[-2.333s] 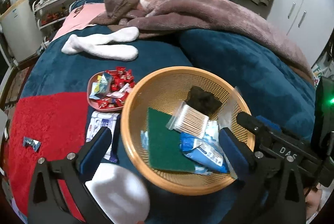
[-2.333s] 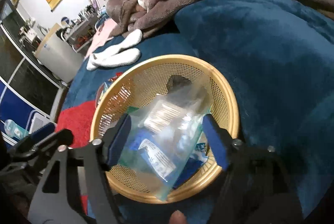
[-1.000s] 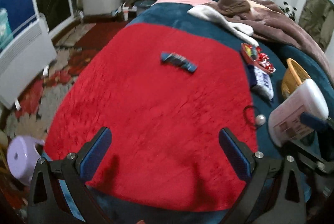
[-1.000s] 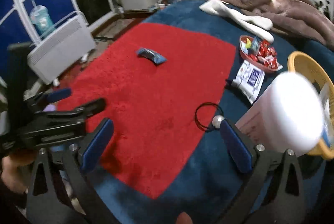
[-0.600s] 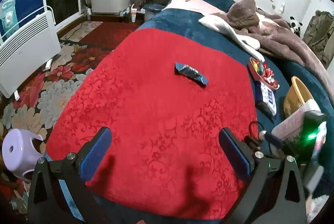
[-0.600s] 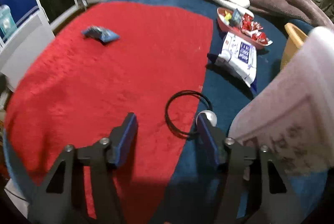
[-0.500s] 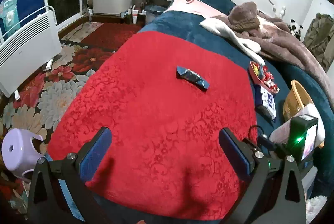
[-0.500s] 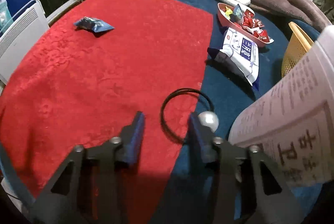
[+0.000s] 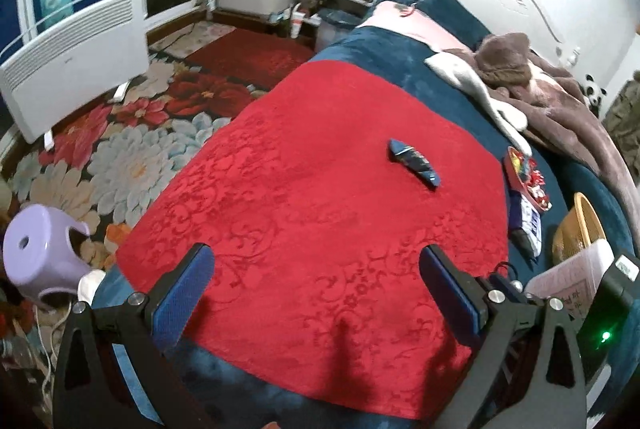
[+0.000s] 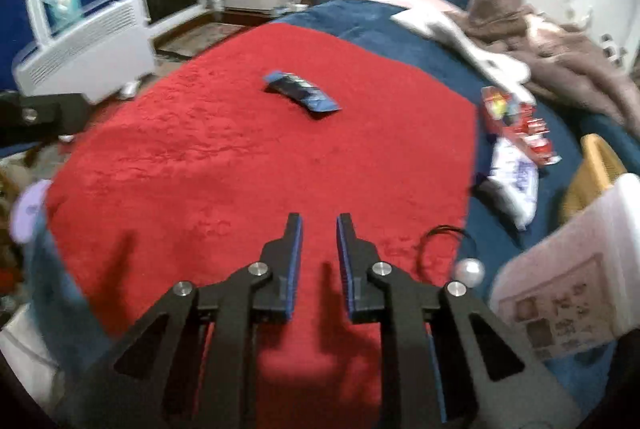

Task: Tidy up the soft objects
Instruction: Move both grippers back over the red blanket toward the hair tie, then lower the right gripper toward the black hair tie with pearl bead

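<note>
A crinkled blue foil packet lies flat on the embossed red plush blanket, long axis diagonal. The right gripper is nearly closed, apparently empty; the left gripper gapes wide.

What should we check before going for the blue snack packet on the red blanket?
1. Right hand-held gripper empty: ok, jaws nearly shut on nothing.
2. Right jaws wide enough for a grab: not ok.
3. Left hand-held gripper open and empty: ok.
4. Blue foil snack packet lying alone on the red patterned blanket: ok.
5. Black hair tie with pearl bead clear of the path: ok, off to the side.
</note>
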`<state>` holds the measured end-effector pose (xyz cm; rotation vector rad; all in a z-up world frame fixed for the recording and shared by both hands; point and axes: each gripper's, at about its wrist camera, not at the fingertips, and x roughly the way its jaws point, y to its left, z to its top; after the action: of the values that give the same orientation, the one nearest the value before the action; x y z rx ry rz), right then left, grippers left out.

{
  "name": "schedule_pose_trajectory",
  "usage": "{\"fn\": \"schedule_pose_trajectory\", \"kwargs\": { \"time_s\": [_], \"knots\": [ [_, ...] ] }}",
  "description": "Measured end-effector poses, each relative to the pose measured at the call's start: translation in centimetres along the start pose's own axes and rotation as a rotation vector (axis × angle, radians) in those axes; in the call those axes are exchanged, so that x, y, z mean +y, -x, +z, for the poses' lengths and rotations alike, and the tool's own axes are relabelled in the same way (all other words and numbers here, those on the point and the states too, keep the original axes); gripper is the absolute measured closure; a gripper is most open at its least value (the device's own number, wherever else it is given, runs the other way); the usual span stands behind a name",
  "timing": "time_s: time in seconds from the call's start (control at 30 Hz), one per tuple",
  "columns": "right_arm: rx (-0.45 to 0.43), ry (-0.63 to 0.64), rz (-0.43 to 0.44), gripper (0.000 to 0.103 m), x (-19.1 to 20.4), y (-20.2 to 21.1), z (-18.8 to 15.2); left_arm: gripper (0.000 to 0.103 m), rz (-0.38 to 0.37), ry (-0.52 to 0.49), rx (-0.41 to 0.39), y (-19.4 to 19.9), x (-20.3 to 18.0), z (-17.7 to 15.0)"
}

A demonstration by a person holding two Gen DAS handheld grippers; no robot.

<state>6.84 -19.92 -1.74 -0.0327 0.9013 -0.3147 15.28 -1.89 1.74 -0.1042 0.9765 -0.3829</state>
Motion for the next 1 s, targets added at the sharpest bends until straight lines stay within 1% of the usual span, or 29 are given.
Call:
{"fn": "schedule_pose_trajectory", "kwargs": {
  "time_s": [0.03,0.07,0.13,0.23,0.3,0.43,0.5,0.53,0.57,0.6,0.63,0.7,0.87,0.93,1.0],
  "knots": [
    [0.009,0.014,-0.065,0.084,-0.1,-0.4,-0.1,0.0,-0.001,0.015,0.006,-0.1,0.2,0.0],
    [0.027,0.005,-0.095,0.084,-0.5,-1.0,-0.2,0.0,-0.006,0.026,0.009,-0.2,0.4,0.1],
    [0.064,-0.065,-0.12,0.084,-2.3,-2.0,-0.3,0.0,-0.013,0.036,0.011,-0.2,0.6,0.1],
    [0.114,-0.138,-0.11,0.083,-4.8,-3.0,-0.7,0.0,-0.009,0.02,0.014,-0.3,0.2,-0.1],
    [0.122,-0.151,-0.084,0.083,-5.4,-2.5,-1.2,0.0,-0.01,0.011,0.022,-0.5,-0.1,-0.2],
    [0.134,-0.12,0.007,0.083,-5.6,-1.1,-2.3,0.0,-0.016,0.0,0.03,-0.7,-0.3,-0.3],
    [0.122,-0.166,0.058,0.083,-6.3,-0.3,-2.7,0.0,-0.019,-0.004,0.036,-0.9,-0.6,-0.4],
    [0.121,-0.178,0.059,0.083,-6.3,-0.2,-2.9,0.0,-0.02,-0.007,0.041,-1.0,-0.7,-0.4],
    [0.128,-0.169,0.026,0.083,-6.1,-0.2,-3.0,0.0,-0.02,-0.01,0.044,-1.1,-0.8,-0.5],
    [0.136,-0.149,0.022,0.083,-5.9,-0.5,-3.0,0.0,-0.021,-0.013,0.047,-1.2,-0.9,-0.6],
    [0.149,-0.138,0.052,0.083,-5.8,-0.9,-3.0,0.0,-0.021,-0.015,0.048,-1.2,-1.0,-0.6],
    [0.191,-0.162,0.09,0.082,-6.3,-1.7,-3.2,0.0,-0.022,-0.022,0.051,-1.3,-1.2,-0.7],
    [0.204,-0.17,0.11,0.082,-6.3,-2.0,-3.3,0.0,-0.026,-0.029,0.062,-1.5,-1.3,-0.8],
    [0.222,-0.181,0.178,0.082,-6.1,-2.0,-3.4,0.0,-0.029,-0.03,0.069,-1.7,-1.3,-0.9],
    [0.224,-0.17,0.188,0.082,-5.4,-1.8,-3.4,0.0,-0.03,-0.033,0.073,-1.8,-1.4,-1.0]
  ]
}}
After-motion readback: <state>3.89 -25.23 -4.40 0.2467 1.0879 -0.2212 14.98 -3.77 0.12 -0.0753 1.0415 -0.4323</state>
